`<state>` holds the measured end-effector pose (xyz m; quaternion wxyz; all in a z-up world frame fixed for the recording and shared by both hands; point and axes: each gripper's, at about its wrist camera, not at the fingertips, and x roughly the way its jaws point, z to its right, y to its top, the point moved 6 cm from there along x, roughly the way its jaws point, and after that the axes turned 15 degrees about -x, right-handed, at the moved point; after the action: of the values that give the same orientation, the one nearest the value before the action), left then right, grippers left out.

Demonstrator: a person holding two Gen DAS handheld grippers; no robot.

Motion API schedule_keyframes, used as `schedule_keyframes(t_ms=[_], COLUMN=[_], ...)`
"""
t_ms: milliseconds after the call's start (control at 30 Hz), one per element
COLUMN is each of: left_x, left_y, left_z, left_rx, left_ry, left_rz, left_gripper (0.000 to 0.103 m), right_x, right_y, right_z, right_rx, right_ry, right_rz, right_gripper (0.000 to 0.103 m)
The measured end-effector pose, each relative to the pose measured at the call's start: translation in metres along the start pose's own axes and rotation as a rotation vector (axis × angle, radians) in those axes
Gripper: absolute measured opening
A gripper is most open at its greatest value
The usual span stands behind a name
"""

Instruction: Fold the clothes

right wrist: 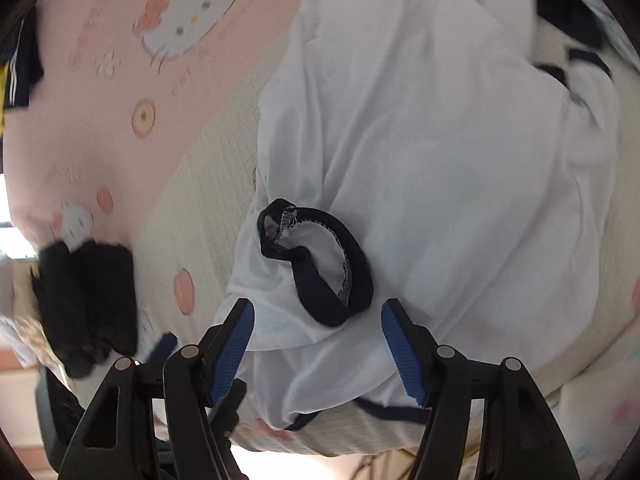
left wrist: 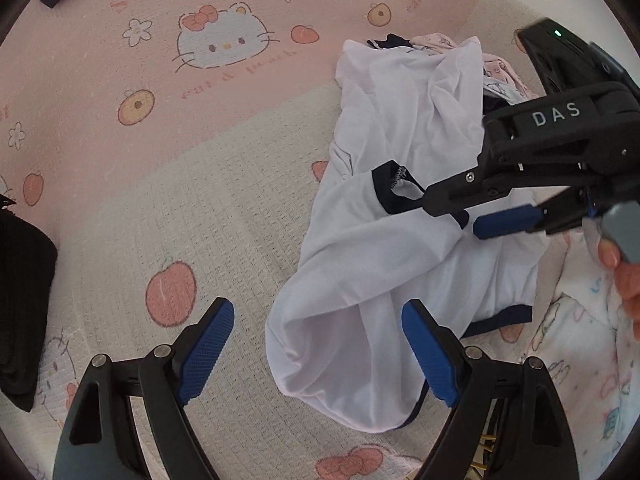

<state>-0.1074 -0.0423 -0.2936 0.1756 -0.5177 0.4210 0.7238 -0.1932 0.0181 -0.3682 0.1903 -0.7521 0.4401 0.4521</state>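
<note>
- Left wrist view: you are holding the left gripper (left wrist: 318, 354) with its blue pads standing wide apart above the lower hem of the white shirt (left wrist: 400, 240), with nothing pinched between them.
- The white shirt is lying crumpled on the pink and cream cartoon-cat blanket (left wrist: 180, 180), right of centre, its navy-trimmed collar (left wrist: 384, 192) facing up.
- In that same view your right gripper (left wrist: 472, 220) is reaching in from the right, its fingers parted over the shirt at the collar; whether a pad is touching the cloth, I cannot tell.
- Your hand (left wrist: 624, 280) is showing at the right edge, gripping the tool's handle.
- A black folded garment (left wrist: 24, 300) is lying at the left edge, well apart from the shirt.
- More clothes, pink printed and dark, are sitting in a pile (left wrist: 496, 76) behind the shirt.
- Right wrist view: your right gripper (right wrist: 318, 346) is hovering with its pads apart, the navy collar (right wrist: 320, 264) lying just beyond the tips, and white cloth is showing between the pads without being pressed.
- The black garment (right wrist: 88, 300) is lying to the left there, on the blanket (right wrist: 120, 140).
</note>
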Motion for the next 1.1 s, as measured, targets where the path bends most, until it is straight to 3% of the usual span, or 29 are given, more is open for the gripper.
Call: schedule_keyframes(t_ms=[267,433,500,567,633,867,1100], left_x=[0.013,0.016,0.018,0.02,0.022,0.022,0.026], left_y=[-0.002,-0.003,-0.002,-0.001,0.0,0.002,0.015], left_z=[0.009,0.017,0.02,0.023,0.026,0.038,0.044], left_rx=[0.012,0.028,0.03,0.025,0.015,0.005,-0.036], left_ry=[0.014,0.011,0.009,0.006,-0.004,-0.045,-0.083], left_rz=[-0.027,-0.026,-0.025,-0.028,-0.033,-0.036,0.026], left_gripper=[0.086,0.086,0.086,0.086,0.086,0.086,0.084], right_x=[0.024,0.025,0.023,0.022,0.018,-0.002,-0.005], right_y=[0.001,0.003,0.001,0.001,0.002,0.007,0.011], right_z=[0.009,0.009,0.01,0.013,0.012,-0.002,-0.009], right_rx=[0.055,-0.005,0.009,0.004,-0.007,-0.05,-0.012], right_ry=[0.104,0.092,0.094,0.085,0.099,0.211,0.284], right_rz=[0.0,-0.003,0.001,0.01,0.026,0.095,0.105], right_gripper=[0.066,0.064,0.051,0.03,0.02,0.019,0.019])
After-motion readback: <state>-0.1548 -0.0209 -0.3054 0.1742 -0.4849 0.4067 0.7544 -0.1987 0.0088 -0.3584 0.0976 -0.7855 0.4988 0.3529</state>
